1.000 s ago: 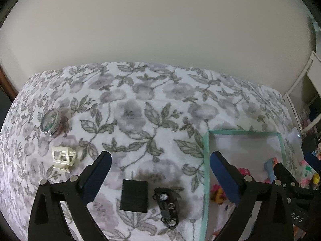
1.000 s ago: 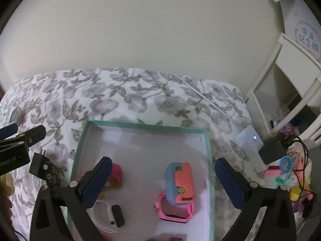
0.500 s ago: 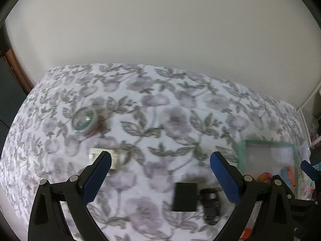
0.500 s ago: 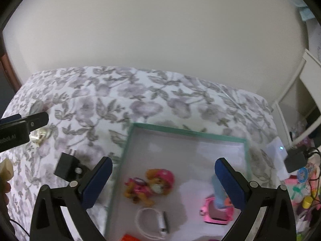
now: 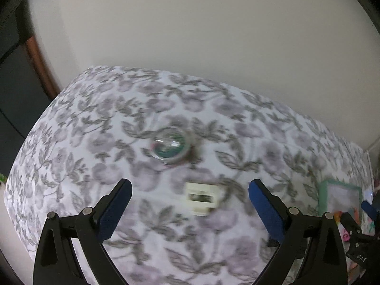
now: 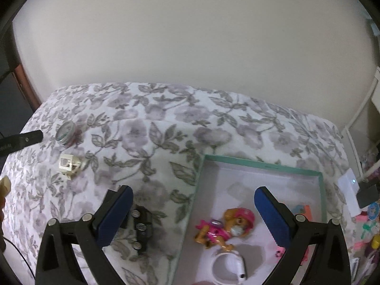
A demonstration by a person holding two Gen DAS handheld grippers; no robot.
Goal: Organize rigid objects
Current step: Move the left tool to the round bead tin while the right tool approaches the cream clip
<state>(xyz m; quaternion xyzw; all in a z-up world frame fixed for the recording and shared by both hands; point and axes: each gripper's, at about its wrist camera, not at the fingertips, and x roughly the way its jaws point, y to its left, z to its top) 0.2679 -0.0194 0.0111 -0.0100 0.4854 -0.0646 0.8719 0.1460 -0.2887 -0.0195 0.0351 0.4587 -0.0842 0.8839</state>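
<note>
Both our grippers hover empty over the floral bed.
Left gripper (image 5: pixel 190 204) jaws spread around cream toy (image 5: pixel 200 198); right gripper (image 6: pixel 193 210) jaws spread over tray rim (image 6: pixel 198 185).

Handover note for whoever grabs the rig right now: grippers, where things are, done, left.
Left gripper: open, empty, aimed at the cream block on the floral cover; view blurred.
Right gripper: open, empty, straddling the near left wall of the teal tray.
Done, in the tray: pink pup figure, white watch, some pink and orange items partly hidden behind the right fingers.
Left, still on the cover: round tin, cream block, black toy car just outside the tray's left wall.
Suggested next: probably the cream block with the left, car with the right.
</note>
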